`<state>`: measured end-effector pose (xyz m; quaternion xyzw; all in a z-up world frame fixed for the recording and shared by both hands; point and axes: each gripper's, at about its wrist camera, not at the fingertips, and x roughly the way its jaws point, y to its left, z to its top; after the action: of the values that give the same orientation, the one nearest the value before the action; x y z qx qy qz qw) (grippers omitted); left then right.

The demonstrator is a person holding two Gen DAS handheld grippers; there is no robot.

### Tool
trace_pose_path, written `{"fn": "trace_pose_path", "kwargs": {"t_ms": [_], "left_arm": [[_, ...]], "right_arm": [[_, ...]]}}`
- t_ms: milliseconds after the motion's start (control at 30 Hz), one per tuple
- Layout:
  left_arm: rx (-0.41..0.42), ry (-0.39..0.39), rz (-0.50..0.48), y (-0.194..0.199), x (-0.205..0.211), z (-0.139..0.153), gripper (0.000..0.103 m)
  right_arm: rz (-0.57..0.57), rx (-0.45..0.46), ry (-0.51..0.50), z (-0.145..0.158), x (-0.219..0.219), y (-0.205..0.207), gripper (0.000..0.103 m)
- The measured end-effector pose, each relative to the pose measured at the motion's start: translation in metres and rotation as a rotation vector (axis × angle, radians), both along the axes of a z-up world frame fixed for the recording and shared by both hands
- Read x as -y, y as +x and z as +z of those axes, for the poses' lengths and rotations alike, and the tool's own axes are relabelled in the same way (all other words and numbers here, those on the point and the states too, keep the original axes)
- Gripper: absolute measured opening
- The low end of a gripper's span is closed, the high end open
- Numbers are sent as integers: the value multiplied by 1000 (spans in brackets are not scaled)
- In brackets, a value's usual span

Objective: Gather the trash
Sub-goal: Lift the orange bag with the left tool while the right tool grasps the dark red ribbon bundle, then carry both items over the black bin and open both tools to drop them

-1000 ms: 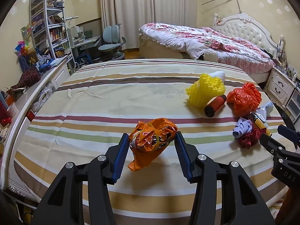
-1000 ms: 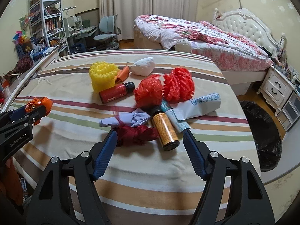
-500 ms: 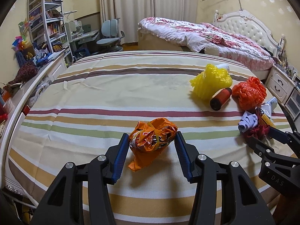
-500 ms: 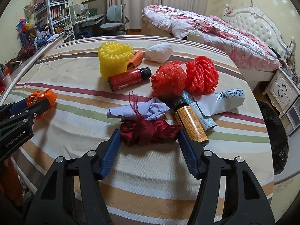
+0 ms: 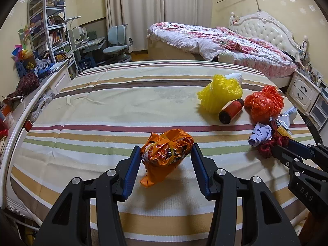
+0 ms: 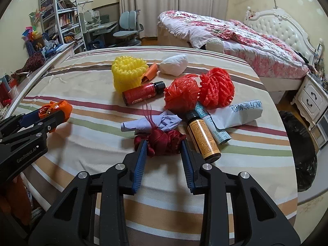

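My left gripper (image 5: 166,162) is shut on a crumpled orange snack wrapper (image 5: 167,153) and holds it above the striped bedspread (image 5: 114,106). It also shows at the left of the right wrist view (image 6: 55,110). My right gripper (image 6: 164,149) has its fingers closing around a dark red ribbon wad (image 6: 162,140), touching both sides. Beside it lie a lilac paper scrap (image 6: 151,123), an orange-label bottle (image 6: 202,136), a red bottle (image 6: 143,92), red mesh balls (image 6: 217,89), yellow foam netting (image 6: 128,71) and a white wad (image 6: 174,64).
A black trash bag (image 6: 299,149) stands on the floor off the bed's right edge. A second bed (image 5: 225,41) lies behind, a nightstand (image 6: 313,98) at the right, shelves and desk (image 5: 51,41) at the left.
My right gripper has moved forward onto the dark red ribbon wad and its fingers have narrowed around it. My left gripper keeps holding the orange wrapper, drifting slightly.
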<state>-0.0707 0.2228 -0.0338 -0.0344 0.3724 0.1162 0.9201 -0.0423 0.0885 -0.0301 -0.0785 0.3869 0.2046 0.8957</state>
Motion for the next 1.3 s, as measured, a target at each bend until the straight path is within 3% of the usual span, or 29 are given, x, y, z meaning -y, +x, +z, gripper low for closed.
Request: {"fn": "trace_pose_path", "kwargs": {"t_ms": [167, 300, 467, 733, 1000, 1300], "left_arm": [[-2, 1, 1, 0, 2, 1, 50], [-6, -4, 7, 1, 1, -1, 50], [10, -7, 10, 1, 2, 2, 50], [50, -13, -21, 1, 15, 15, 50], [103, -20, -105, 13, 50, 34, 50], [147, -14, -246, 45, 118, 47, 50]], "right_arm": [[4, -13, 0, -4, 1, 2, 33], [17, -2, -2, -3, -1, -1, 24], [11, 8, 10, 2, 2, -2, 20], [-37, 86, 28, 26, 20, -6, 20], [-146, 152, 56, 49, 65, -1, 20], [-326, 187, 50, 55, 143, 19, 20]]}}
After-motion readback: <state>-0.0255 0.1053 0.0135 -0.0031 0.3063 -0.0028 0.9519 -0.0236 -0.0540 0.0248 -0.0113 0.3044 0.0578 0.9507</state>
